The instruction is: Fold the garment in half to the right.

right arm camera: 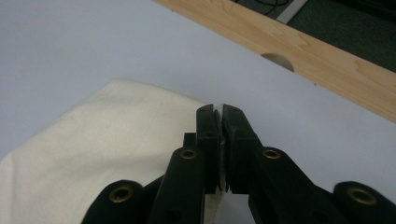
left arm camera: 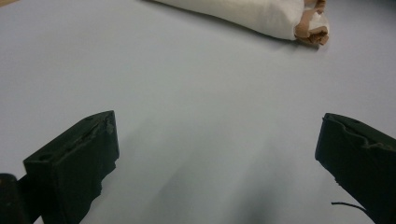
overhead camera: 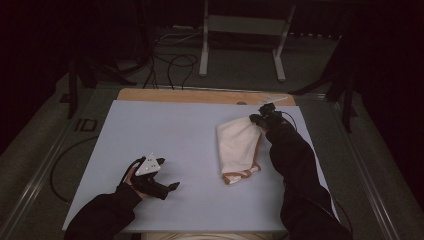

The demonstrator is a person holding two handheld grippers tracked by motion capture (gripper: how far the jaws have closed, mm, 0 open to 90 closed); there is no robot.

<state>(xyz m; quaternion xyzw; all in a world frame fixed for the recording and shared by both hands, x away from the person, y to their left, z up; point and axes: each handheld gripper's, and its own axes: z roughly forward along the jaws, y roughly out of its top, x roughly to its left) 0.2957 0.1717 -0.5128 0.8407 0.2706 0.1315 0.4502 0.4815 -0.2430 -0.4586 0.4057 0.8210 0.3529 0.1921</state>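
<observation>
A cream cloth [overhead camera: 238, 144] with a tan-patterned near edge lies folded on the pale blue table [overhead camera: 165, 135], right of centre. My right gripper [overhead camera: 256, 119] sits at the cloth's far right corner, shut on it; in the right gripper view the jaws pinch a thin white edge of the cloth [right arm camera: 93, 154], with the gripper [right arm camera: 220, 112] just past it. My left gripper [overhead camera: 172, 186] rests near the front left, open, holding nothing. In the left gripper view its jaws stand wide apart around the gripper's middle [left arm camera: 215, 135], and the cloth [left arm camera: 252, 14] lies far ahead.
A wooden strip [overhead camera: 200, 96] with a small round notch [right arm camera: 278, 60] runs along the table's far edge. Beyond it stand a metal frame [overhead camera: 242, 35] and loose cables [overhead camera: 170, 65] on the dark floor.
</observation>
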